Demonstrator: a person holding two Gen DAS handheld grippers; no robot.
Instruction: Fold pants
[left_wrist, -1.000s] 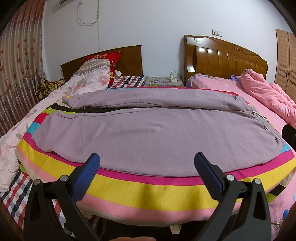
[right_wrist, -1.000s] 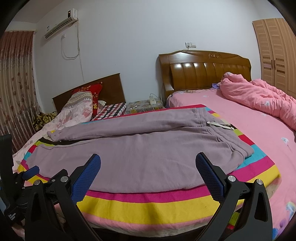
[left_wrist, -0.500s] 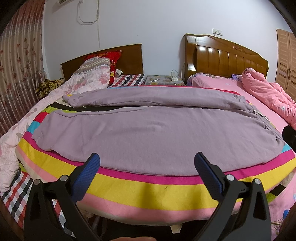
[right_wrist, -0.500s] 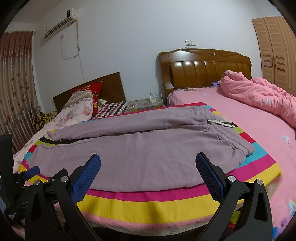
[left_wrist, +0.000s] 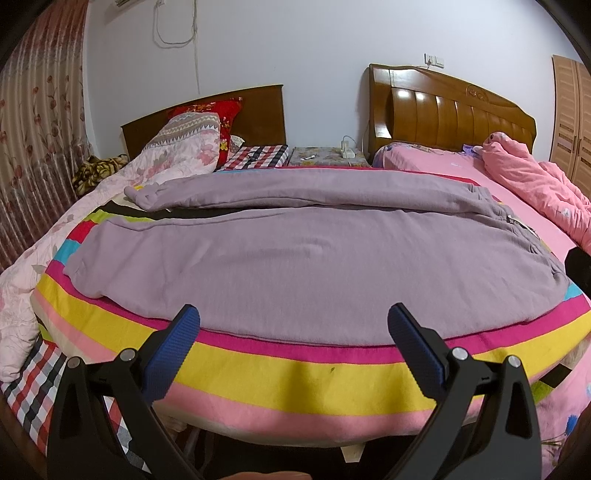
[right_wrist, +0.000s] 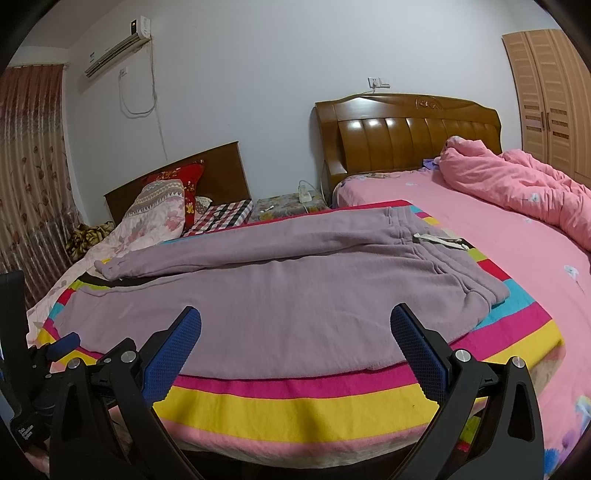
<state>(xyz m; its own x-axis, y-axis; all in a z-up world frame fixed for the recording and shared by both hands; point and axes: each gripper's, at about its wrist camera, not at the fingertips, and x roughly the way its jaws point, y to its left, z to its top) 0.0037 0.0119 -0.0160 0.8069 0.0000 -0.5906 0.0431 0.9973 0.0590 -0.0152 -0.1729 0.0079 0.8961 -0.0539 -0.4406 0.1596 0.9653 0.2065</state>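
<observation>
Mauve sweatpants (left_wrist: 295, 254): spread flat across striped blanket (left_wrist: 295, 373) on the bed, legs toward the left, waistband (right_wrist: 436, 251) toward the right. Left gripper (left_wrist: 293, 332): jaws spread wide, holding nothing, just short of the near blanket edge. Right gripper (right_wrist: 295, 332): likewise spread, empty. Pink duvet (right_wrist: 517, 184): bunched on far bed.

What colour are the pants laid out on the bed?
Plain lilac-purple pants, clearest in the left wrist view.

A striped blanket (left_wrist: 295, 373) covers the bed near a pink quilt (right_wrist: 517, 188) and wooden headboard (right_wrist: 406, 133).
</observation>
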